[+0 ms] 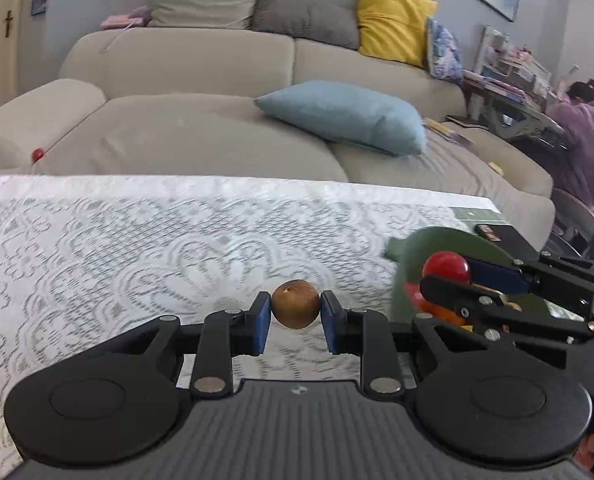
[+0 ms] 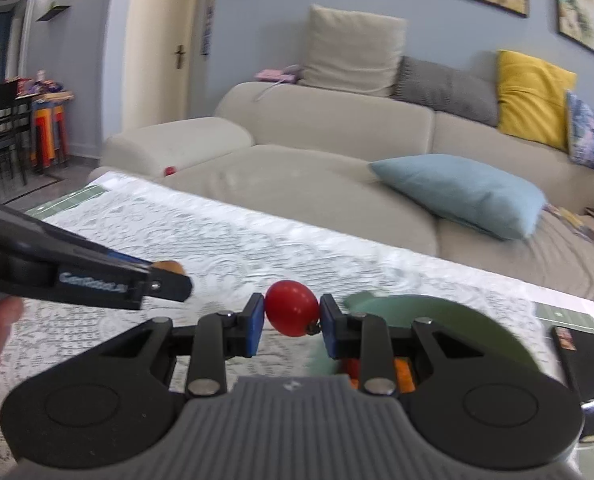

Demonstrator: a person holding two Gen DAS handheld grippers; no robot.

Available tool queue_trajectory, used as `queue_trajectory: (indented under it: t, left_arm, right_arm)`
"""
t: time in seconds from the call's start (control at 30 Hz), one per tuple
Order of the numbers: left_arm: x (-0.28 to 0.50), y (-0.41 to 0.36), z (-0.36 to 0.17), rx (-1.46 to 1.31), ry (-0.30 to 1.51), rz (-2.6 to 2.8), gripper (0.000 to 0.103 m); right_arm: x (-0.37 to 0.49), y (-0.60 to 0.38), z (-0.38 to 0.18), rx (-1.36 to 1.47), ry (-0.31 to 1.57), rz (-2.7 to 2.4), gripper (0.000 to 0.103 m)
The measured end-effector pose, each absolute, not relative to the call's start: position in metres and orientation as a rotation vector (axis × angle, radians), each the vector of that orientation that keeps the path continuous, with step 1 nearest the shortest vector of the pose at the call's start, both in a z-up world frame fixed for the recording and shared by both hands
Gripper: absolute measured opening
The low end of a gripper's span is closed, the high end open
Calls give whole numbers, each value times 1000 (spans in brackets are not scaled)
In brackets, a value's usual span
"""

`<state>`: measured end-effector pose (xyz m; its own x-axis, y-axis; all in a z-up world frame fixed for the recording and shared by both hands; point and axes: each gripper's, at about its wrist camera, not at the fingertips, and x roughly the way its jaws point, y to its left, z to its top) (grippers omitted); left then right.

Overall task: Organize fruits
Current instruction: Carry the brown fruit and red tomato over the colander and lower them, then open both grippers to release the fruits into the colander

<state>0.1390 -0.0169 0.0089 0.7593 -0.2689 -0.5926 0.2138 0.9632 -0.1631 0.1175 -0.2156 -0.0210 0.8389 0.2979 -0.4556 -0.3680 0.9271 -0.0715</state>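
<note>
**Both grippers carrying fruit above the lace cloth**

Your left gripper [image 1: 295, 309] has its blue pads clamped on a small brown fruit [image 1: 295, 303], held clear above the lace tablecloth [image 1: 137, 240], left of the green bowl [image 1: 437, 240]. Your right gripper [image 2: 291, 314] is clamped on a red fruit [image 2: 291, 313], just at the near-left side of that bowl [image 2: 437, 312]. Orange pieces [image 1: 443, 312] lie inside the bowl. Beyond the bowl, past the table's far edge, stands a beige sofa [image 2: 337, 128] with a blue cushion [image 2: 461, 192]
</note>
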Motion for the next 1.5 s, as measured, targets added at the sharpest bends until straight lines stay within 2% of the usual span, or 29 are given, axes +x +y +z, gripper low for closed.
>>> queue_trajectory:
  t: [0.73, 1.5]
  left_arm:
    - [178, -127, -9, 34, 692, -516, 30]
    - [229, -137, -29, -13, 808, -524, 29]
  right_arm:
    - [145, -303, -41, -80, 605, 213, 27]
    - [215, -324, -65, 21, 739, 243, 27]
